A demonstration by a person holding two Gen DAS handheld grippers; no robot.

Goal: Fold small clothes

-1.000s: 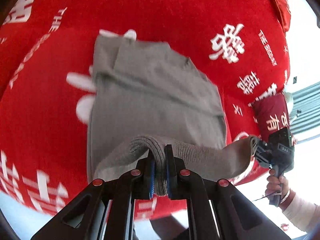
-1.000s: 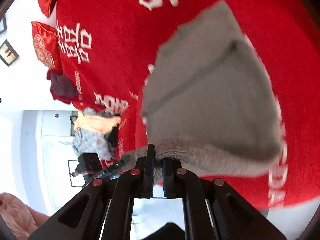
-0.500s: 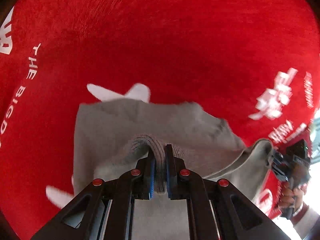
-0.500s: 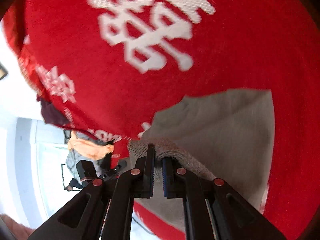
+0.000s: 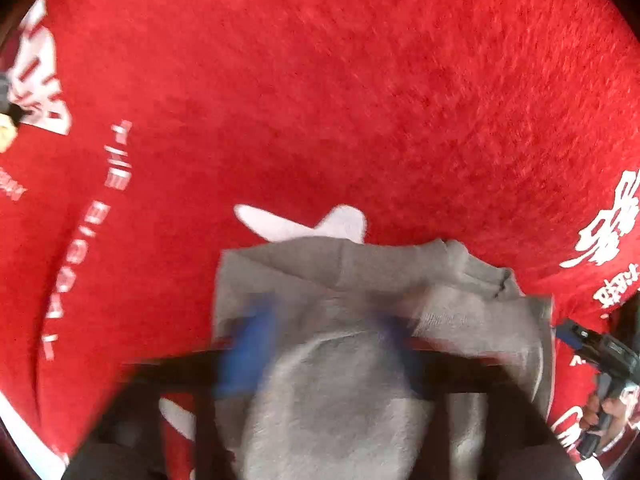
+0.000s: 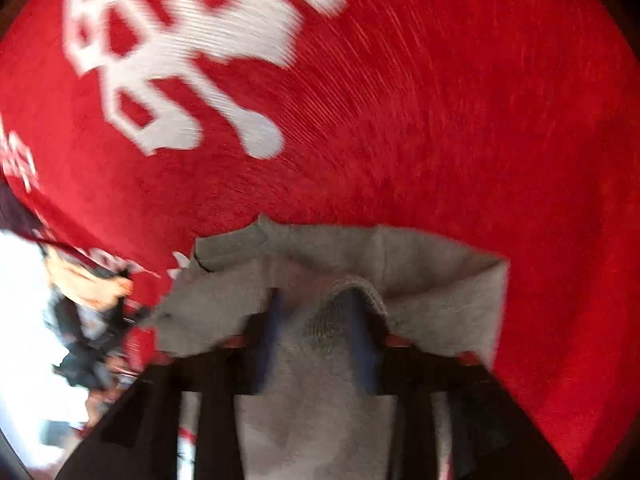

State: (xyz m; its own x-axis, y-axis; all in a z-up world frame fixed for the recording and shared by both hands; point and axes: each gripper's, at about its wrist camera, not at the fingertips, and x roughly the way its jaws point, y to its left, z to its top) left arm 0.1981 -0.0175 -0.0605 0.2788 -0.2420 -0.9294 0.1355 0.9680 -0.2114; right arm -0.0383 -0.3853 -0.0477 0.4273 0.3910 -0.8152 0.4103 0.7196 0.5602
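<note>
Motion blur smears both sets of fingers, so their edges are hard to make out. On the left, the left gripper (image 5: 320, 344) has its jaws opening, already spread wide, with a hump of the grey garment (image 5: 360, 280) lying loose between the blue pads (image 5: 248, 352), which do not press it. The garment lies folded on the red blanket (image 5: 320, 80), its long axis running left to right across the left wrist view, the folded edge on the far side; its near part is cut off by the lower border. A white printed mark (image 5: 304, 222) is half hidden under that far edge. At the right, the right gripper (image 6: 316, 328) also has its jaws opening, about halfway apart, a ribbed hem standing between them untouched by the pads (image 6: 272, 320). In its view large white characters (image 6: 180, 60) are blurred.
</note>
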